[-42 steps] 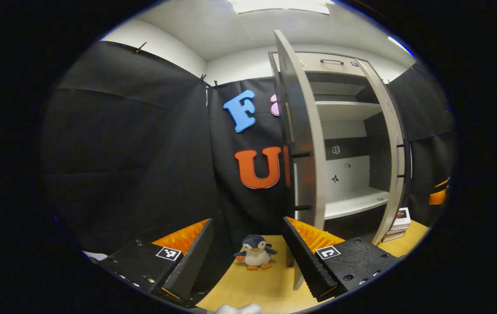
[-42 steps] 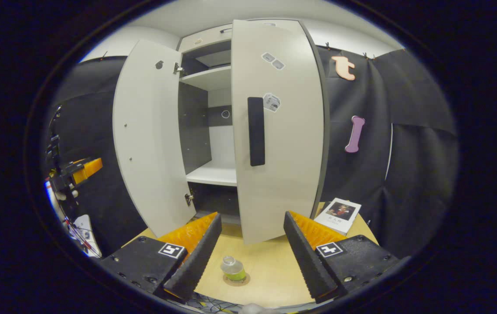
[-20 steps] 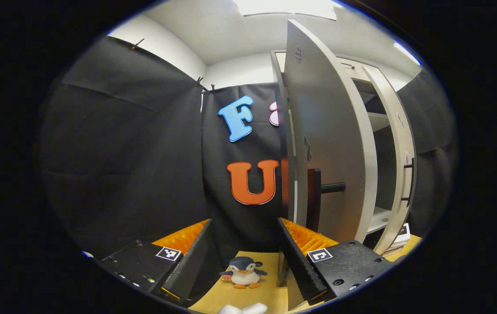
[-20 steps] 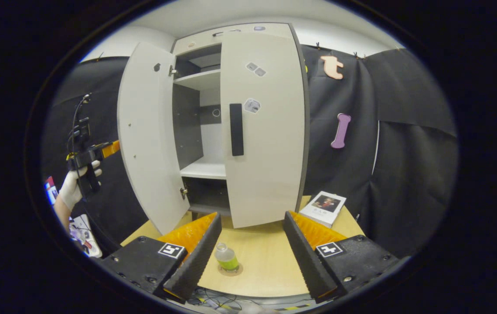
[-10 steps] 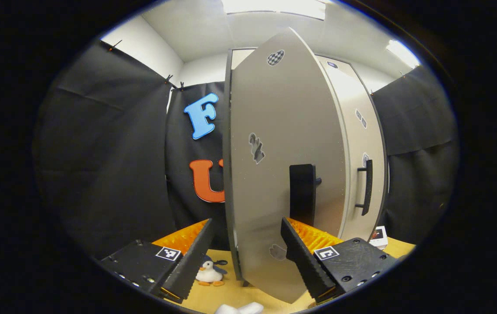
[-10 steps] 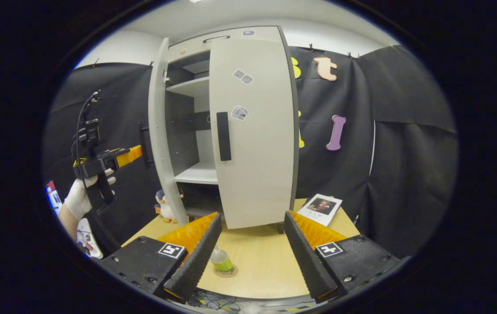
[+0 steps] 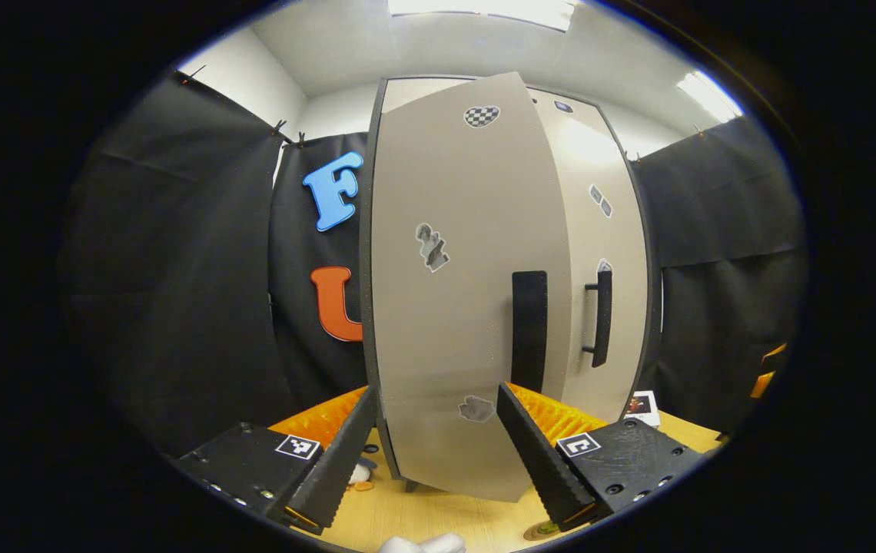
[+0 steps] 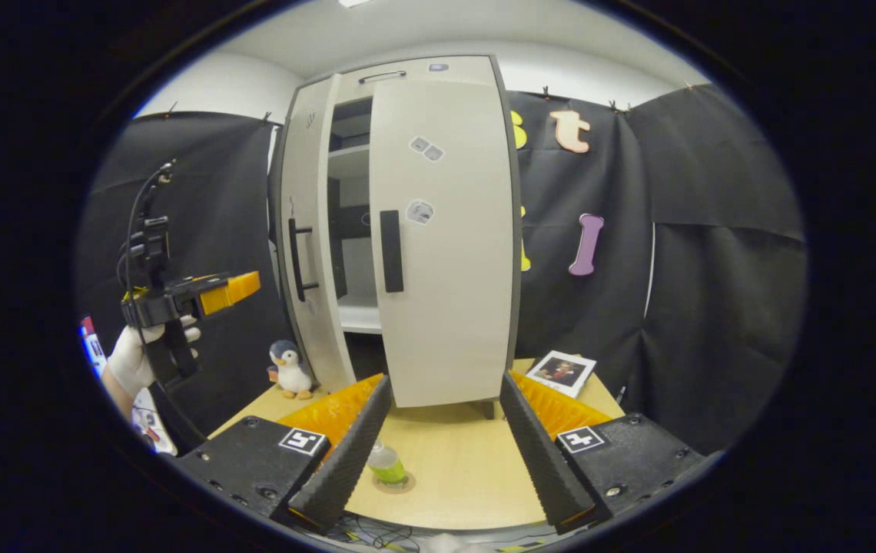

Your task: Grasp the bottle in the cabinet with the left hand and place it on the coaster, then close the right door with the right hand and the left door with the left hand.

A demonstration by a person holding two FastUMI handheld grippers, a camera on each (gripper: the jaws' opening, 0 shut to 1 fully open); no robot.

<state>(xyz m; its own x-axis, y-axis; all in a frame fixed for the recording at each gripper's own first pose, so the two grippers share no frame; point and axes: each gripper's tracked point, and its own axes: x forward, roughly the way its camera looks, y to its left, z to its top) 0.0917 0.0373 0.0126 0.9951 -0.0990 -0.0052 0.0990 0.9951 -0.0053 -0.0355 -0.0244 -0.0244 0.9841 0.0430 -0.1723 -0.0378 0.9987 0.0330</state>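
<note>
1. The bottle (image 8: 386, 464) stands on the coaster (image 8: 396, 484) on the desk (image 8: 453, 461), in front of the cabinet (image 8: 407, 230); the placing step looks complete.
2. The right door (image 8: 446, 246) sits nearly flush with the cabinet front. The left door (image 8: 307, 253) is ajar, leaving a narrow gap through which shelves are visible.
3. Step in hand, as judged: closing the left door. The next move calls for the left gripper (image 8: 230, 290) to push the door panel until the gap is gone.
4. The left gripper's fingers stand wide apart and hold nothing. The right gripper (image 8: 442, 438) is also spread wide and empty, well back from the cabinet.
5. The right gripper view reveals the gap, a gloved hand (image 8: 134, 357) holding the left gripper, and a toy penguin (image 8: 290, 369). The left gripper view presents the left door's outer face (image 7: 461, 307) close ahead, concealing the gap.
</note>
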